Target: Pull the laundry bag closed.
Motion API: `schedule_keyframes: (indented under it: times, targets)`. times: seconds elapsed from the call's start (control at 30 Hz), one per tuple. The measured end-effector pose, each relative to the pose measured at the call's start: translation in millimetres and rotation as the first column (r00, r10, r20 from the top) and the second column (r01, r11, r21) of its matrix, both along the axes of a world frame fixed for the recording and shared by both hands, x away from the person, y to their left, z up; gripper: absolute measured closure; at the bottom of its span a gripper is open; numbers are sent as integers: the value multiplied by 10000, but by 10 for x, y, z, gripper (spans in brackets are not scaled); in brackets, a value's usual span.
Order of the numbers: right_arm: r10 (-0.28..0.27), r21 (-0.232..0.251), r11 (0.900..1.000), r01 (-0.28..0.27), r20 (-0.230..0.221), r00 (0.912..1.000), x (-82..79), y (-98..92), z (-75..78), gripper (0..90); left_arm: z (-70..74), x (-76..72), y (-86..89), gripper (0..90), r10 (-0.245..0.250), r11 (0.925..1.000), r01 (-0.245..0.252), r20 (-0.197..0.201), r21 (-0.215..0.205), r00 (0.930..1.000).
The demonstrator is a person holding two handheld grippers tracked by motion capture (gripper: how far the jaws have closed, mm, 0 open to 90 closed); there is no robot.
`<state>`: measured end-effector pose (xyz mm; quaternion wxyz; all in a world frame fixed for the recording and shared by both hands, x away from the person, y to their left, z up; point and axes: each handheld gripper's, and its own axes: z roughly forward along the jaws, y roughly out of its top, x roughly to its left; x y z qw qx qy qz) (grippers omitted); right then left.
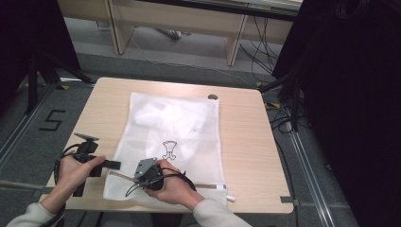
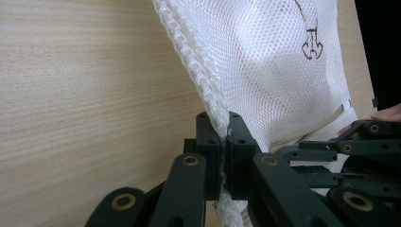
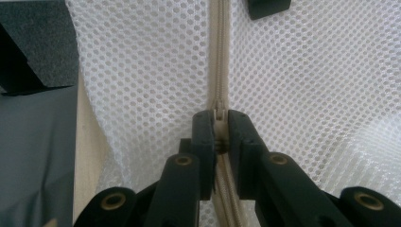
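A white mesh laundry bag lies flat on the wooden table, with pale cloth inside it and a small black emblem printed on it. My left gripper is shut on the bag's near left edge. In the left gripper view the ribbed seam runs down between the closed jaws of the left gripper. My right gripper is at the bag's near edge, just right of the left one. It is shut on the zipper pull of the beige zipper, as the right gripper view shows at the right gripper.
A small dark round object sits at the table's far edge. A white tab sticks out at the bag's near right corner. Bare wood lies on both sides of the bag. Cables and stand legs crowd the floor to the right.
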<state>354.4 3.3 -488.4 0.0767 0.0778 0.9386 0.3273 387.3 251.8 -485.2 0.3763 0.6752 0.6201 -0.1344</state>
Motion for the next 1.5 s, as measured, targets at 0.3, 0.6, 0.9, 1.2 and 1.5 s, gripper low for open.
schedule_keyframes:
  times: [0.3,0.6,0.9,1.2,1.5]
  targets:
    - [-205,16,9998,206,-113,9997,-11,-65,-3,827,1,0,0,859,30,10000,-30,12,18,10000]
    - [-132,-140,9998,131,-54,9999,2,-123,-10,826,-15,18,37,859,-311,9994,305,364,172,9989]
    - [-342,-138,9993,339,-193,9992,-2,-177,3,827,-19,18,48,859,-411,9988,401,366,277,9985]
    - [-219,-160,9996,215,-216,9995,15,-221,2,827,-8,6,21,858,36,10000,-35,-5,53,10000]
    - [-330,-255,9991,324,-221,9992,18,-288,4,827,-22,22,48,858,-245,9995,239,304,184,9992]
